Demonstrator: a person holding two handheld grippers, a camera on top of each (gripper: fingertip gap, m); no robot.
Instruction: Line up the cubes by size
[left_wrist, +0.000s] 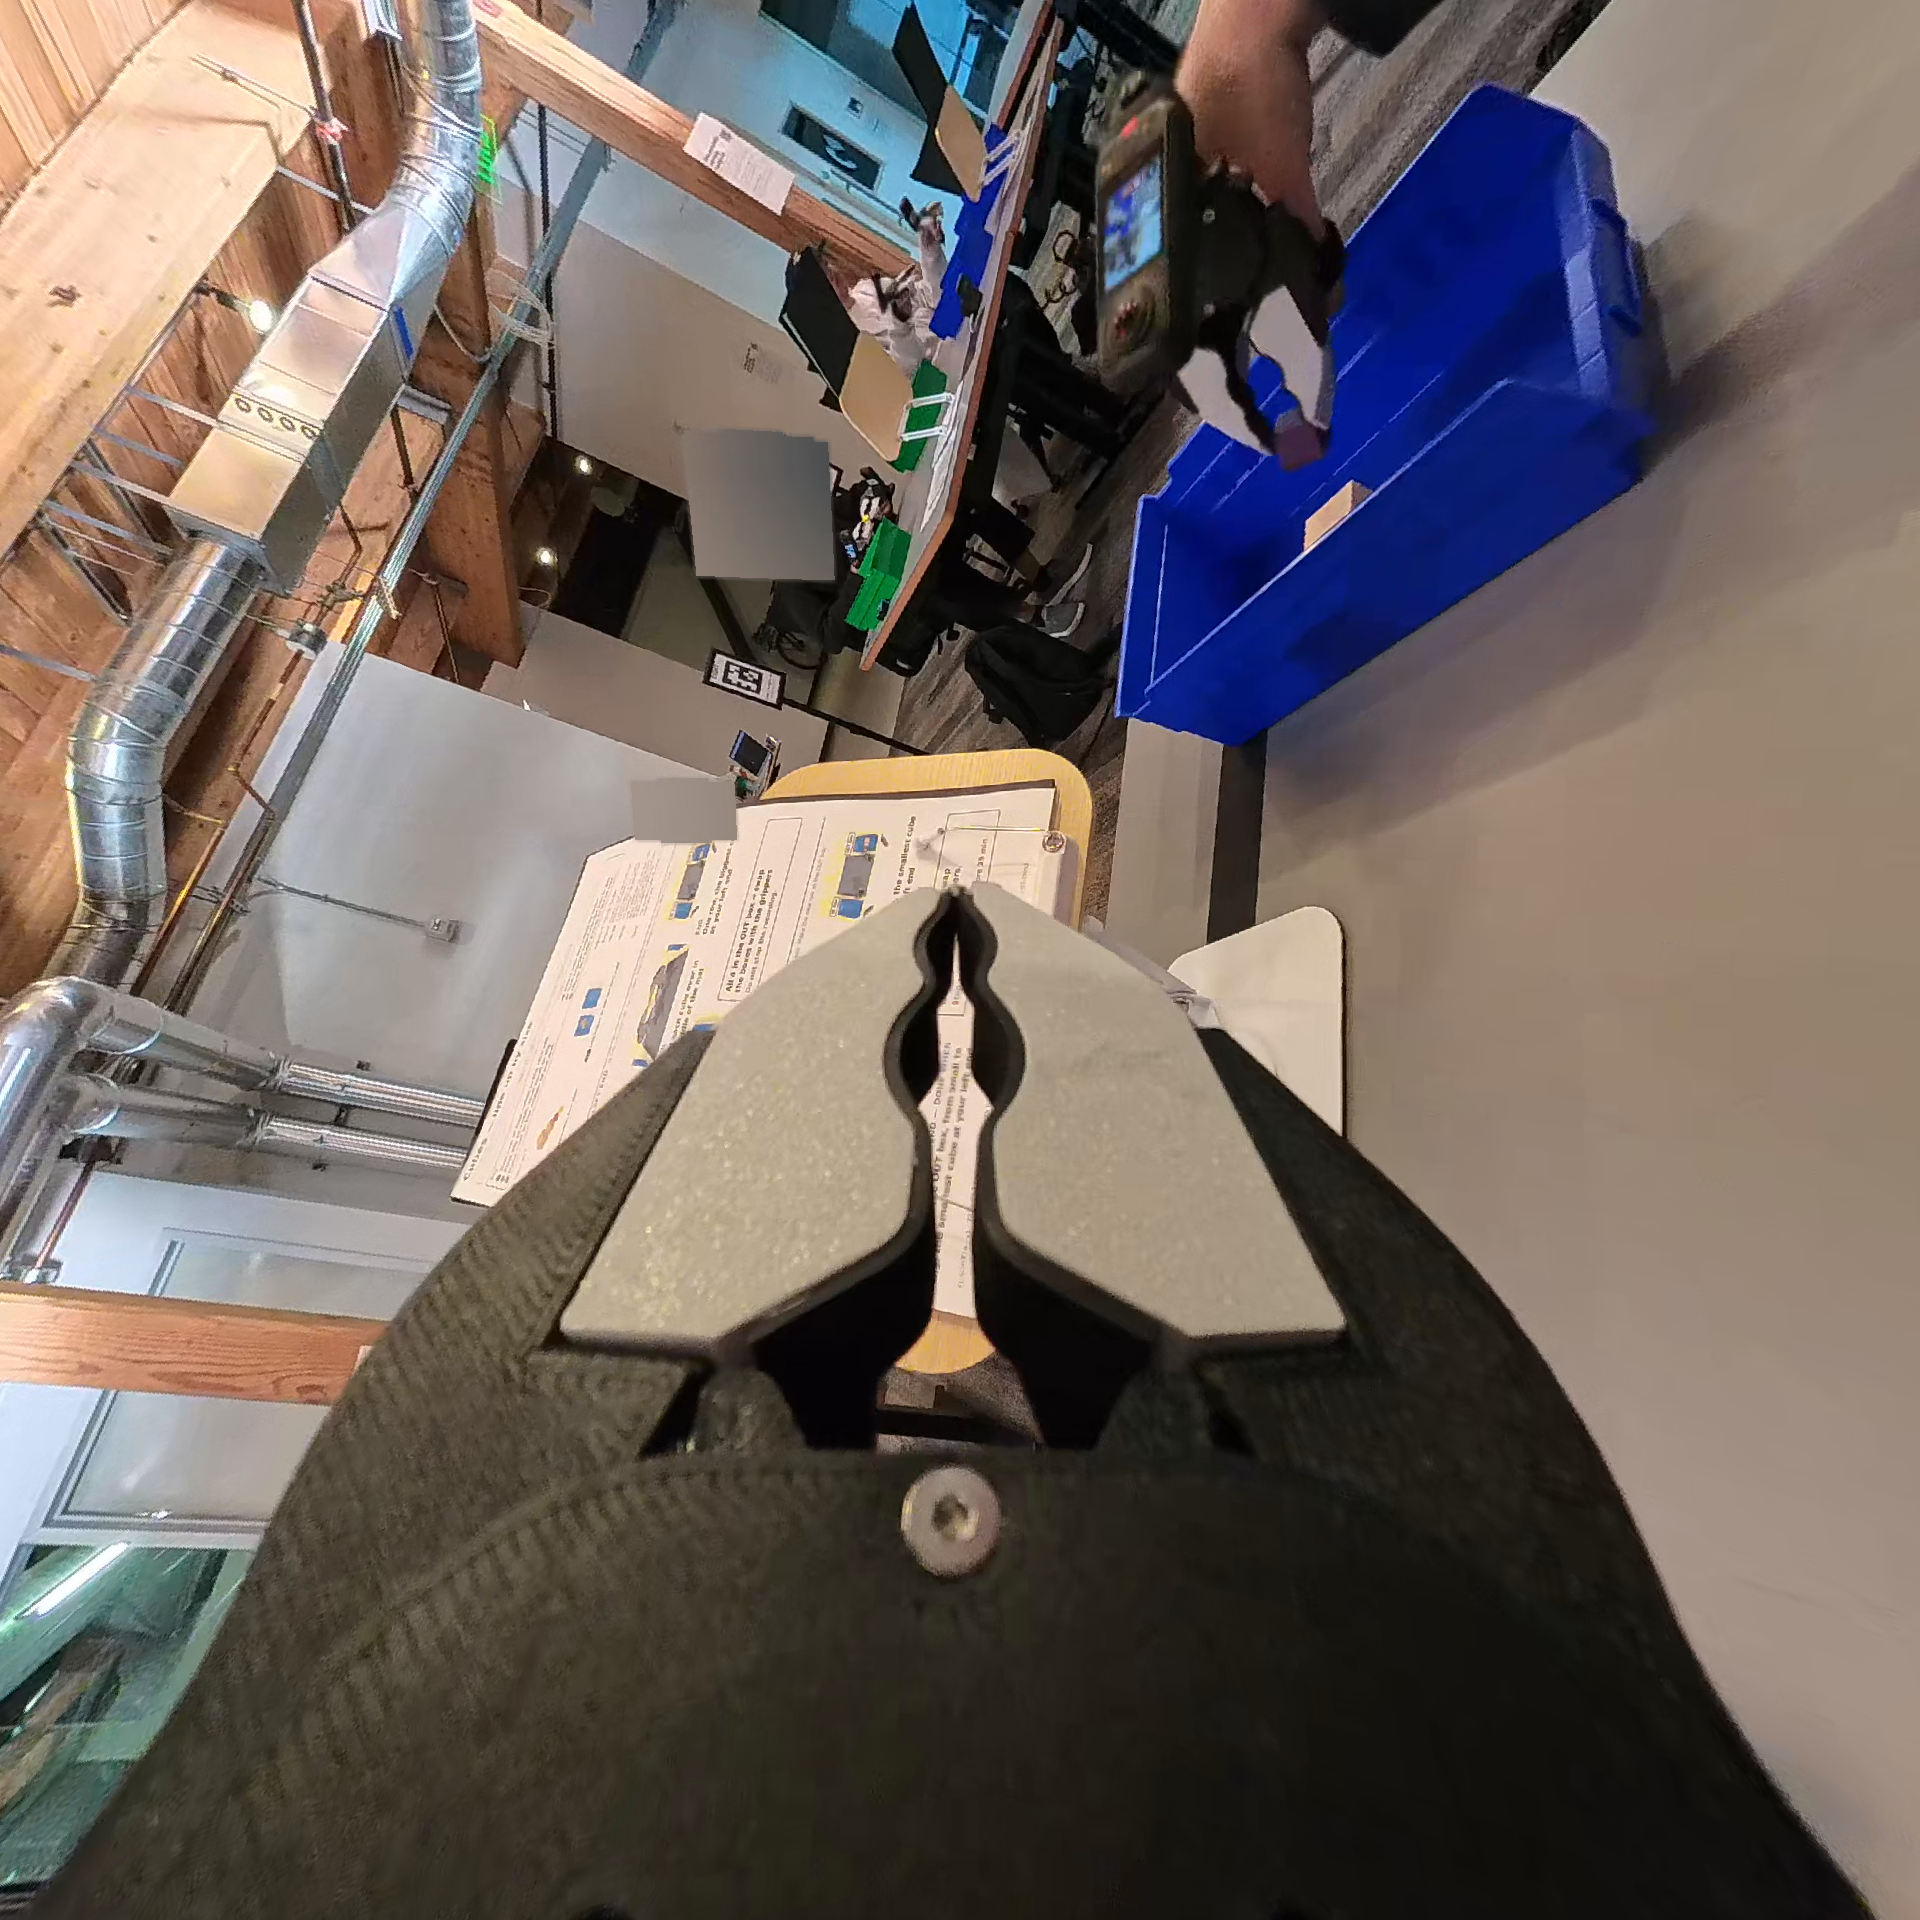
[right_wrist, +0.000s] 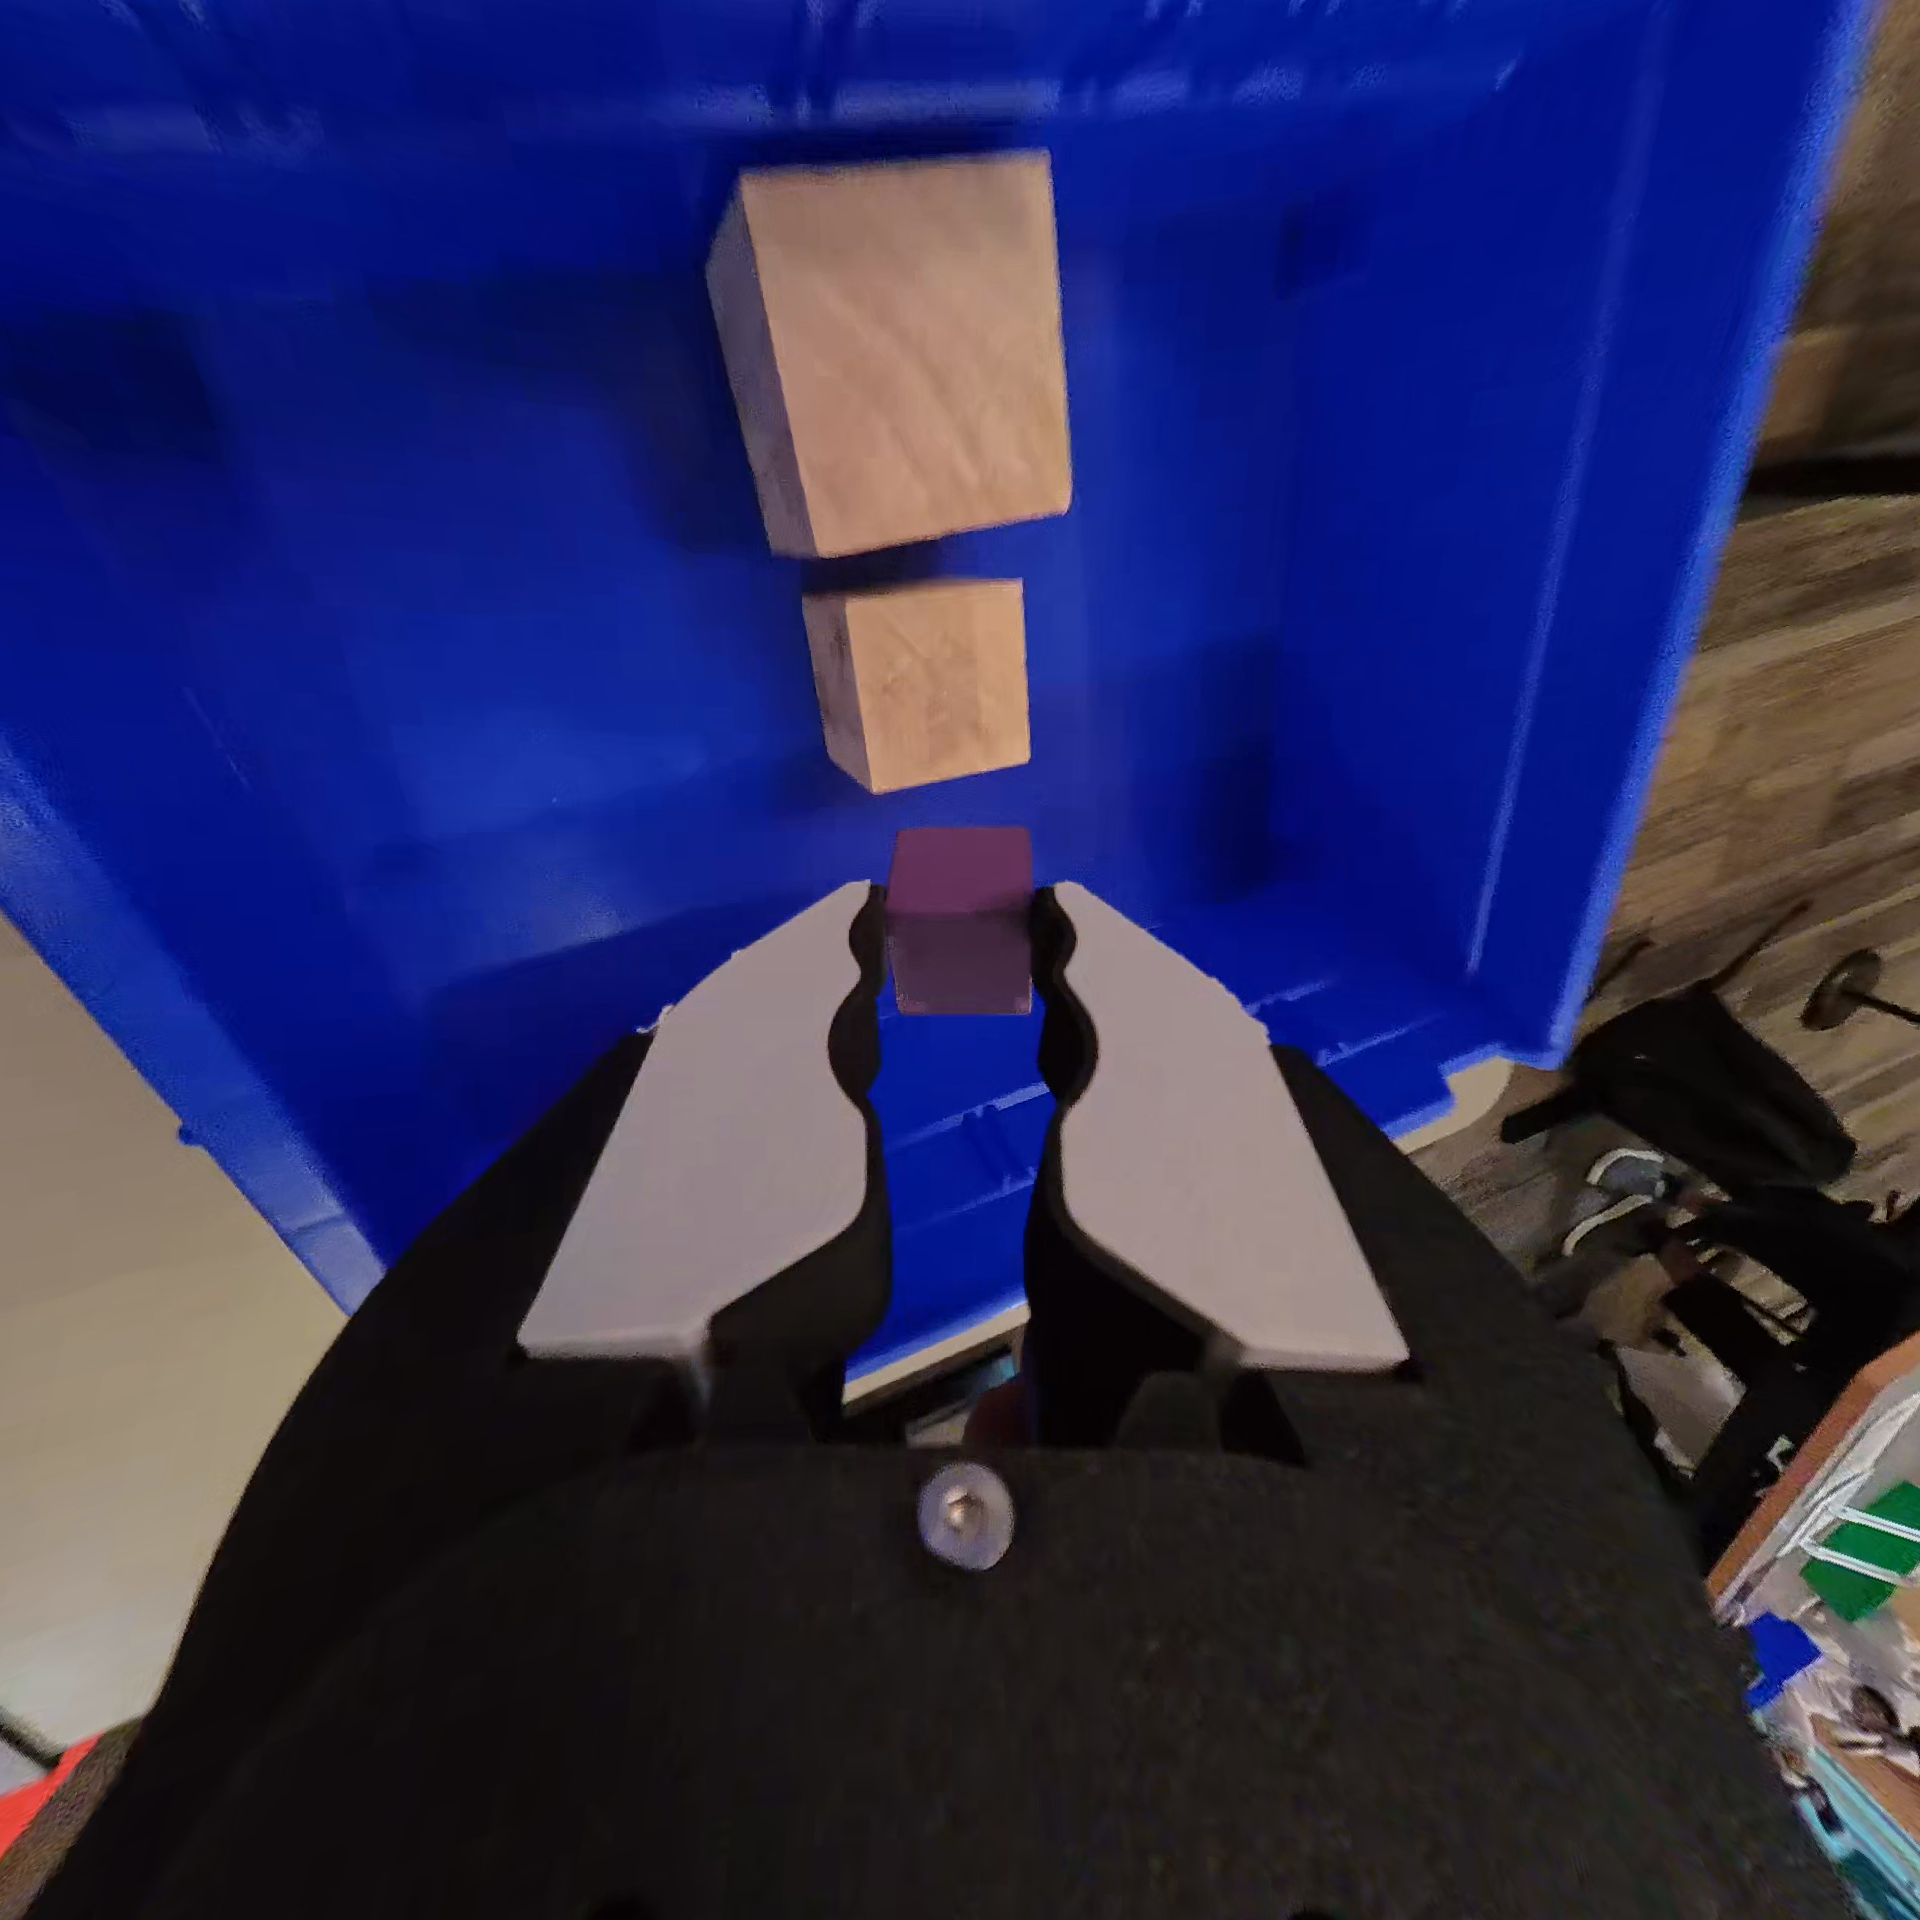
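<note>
Three cubes sit in a row inside the blue bin (right_wrist: 312, 520): a large wooden cube (right_wrist: 904, 353) farthest from your right gripper (right_wrist: 961, 914), a medium wooden cube (right_wrist: 925, 686) just beyond the tips, and a small purple cube (right_wrist: 961, 920) nearest you. The cubes stand in line, apart from one another, with narrow gaps between them.

Your right gripper is closed on the small purple cube. Both fingertips (right_wrist: 821, 935) press against opposite sides of the cube, which sits at the very tips. The view is slightly blurred, so you cannot tell whether the cube rests on the bin floor or is lifted off it.

Your left gripper (left_wrist: 954, 902) is fully closed with nothing between its fingers; the tips meet. It is held well away from the bin, out past the table edge (left_wrist: 1236, 831), and points toward a clipboard (left_wrist: 1070, 800) carrying printed sheets.

From the left wrist view, you can see the blue bin resting on the grey table, with a hand (left_wrist: 1247, 114) holding the right gripper over the bin's near end. A wooden cube shows inside the bin just beside that gripper.
</note>
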